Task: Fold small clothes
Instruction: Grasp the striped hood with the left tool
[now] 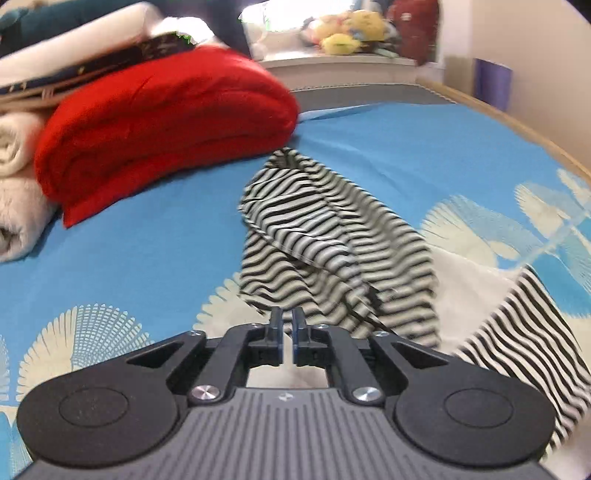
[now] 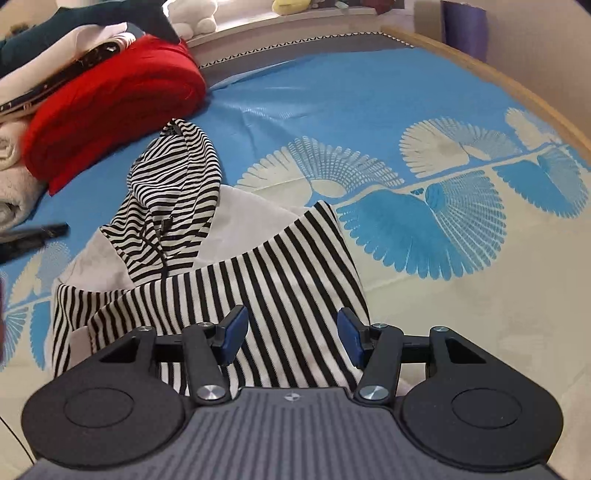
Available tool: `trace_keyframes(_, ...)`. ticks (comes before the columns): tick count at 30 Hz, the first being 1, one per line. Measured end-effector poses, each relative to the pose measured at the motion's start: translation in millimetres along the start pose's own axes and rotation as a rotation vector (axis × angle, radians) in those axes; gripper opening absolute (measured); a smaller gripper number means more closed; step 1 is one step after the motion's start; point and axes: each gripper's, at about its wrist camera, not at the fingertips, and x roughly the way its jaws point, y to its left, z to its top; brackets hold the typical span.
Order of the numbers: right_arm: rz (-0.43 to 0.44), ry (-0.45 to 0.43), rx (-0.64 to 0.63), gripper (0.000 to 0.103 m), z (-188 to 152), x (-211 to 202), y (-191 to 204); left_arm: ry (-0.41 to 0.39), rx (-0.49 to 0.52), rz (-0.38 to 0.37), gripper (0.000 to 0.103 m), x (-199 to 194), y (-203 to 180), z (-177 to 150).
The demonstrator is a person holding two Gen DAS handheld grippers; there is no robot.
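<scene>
A small black-and-white striped garment with white panels (image 2: pixel 258 273) lies crumpled on the blue patterned bedsheet (image 2: pixel 369 110). Its striped hood (image 1: pixel 317 229) is bunched ahead of my left gripper (image 1: pixel 287 321), whose jaws are nearly together with a thin gap and nothing visibly held. My right gripper (image 2: pixel 291 332) is open, its blue pads (image 2: pixel 236 332) on either side above the striped body panel. The left gripper's tip (image 2: pixel 33 232) shows at the left edge of the right wrist view.
A folded red blanket (image 1: pixel 166 125) sits at the back left with white and dark folded fabrics (image 1: pixel 74 48) stacked on it and rolled white towels (image 1: pixel 14 192) beside it. The bed's wooden edge (image 2: pixel 498 74) runs along the right. Plush toys (image 1: pixel 347 29) sit beyond.
</scene>
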Motion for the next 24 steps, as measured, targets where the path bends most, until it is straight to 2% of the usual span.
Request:
trace_keyframes(2, 0.001, -0.003, -0.004, 0.056, -4.4, -4.2, -1.1, 0.003, -0.068, 0.013, 0.022, 24.4, 9.6, 13.7)
trace_keyframes(6, -0.026, 0.014, -0.027, 0.056, -8.5, 3.1, -7.3, 0.002, -0.165, 0.066, 0.023, 78.1, 31.5, 53.3)
trace_keyframes(8, -0.053, 0.027, -0.027, 0.056, -8.5, 11.4, -14.5, 0.007, -0.231, 0.065, 0.025, 108.4, 43.1, 76.8)
trace_keyframes(10, -0.071, 0.047, -0.011, 0.056, -8.0, 19.4, -23.2, 0.012, -0.262, 0.081, 0.036, 135.4, 51.8, 98.4)
trace_keyframes(12, -0.075, 0.056, -0.004, 0.056, -6.1, 24.0, -29.0, 0.025, -0.279, 0.118, 0.058, 166.6, 58.6, 115.6)
trace_keyframes(14, -0.093, 0.048, -0.015, 0.056, -4.1, 26.8, -30.9, 0.047, -0.305, 0.116, 0.068, 195.9, 65.0, 126.2)
trace_keyframes(19, -0.108, 0.058, -0.017, 0.056, -0.5, 36.1, -32.2, 0.115, -0.338, 0.121, 0.067, 255.7, 70.4, 136.5)
trace_keyframes(20, -0.106, 0.065, -0.019, 0.056, -1.0, 38.7, -31.3, 0.116, -0.336, 0.131, 0.066, 261.7, 68.5, 135.4)
trace_keyframes(21, -0.101, 0.073, -0.019, 0.056, -1.6, 40.8, -30.4, 0.116, -0.336, 0.137, 0.056, 266.1, 66.1, 134.5)
trace_keyframes(22, -0.098, 0.079, -0.018, 0.056, -1.7, 41.9, -29.2, 0.117, -0.331, 0.132, 0.04, 266.5, 62.8, 132.1)
trace_keyframes(23, -0.096, 0.081, -0.017, 0.056, -2.1, 43.0, -27.6, 0.115, -0.312, 0.1, 0.003, 261.8, 59.2, 131.4)
trace_keyframes(24, -0.095, 0.083, -0.021, 0.056, -2.2, 43.5, -25.7, 0.099, -0.292, 0.075, 0.001, 255.0, 55.3, 132.9)
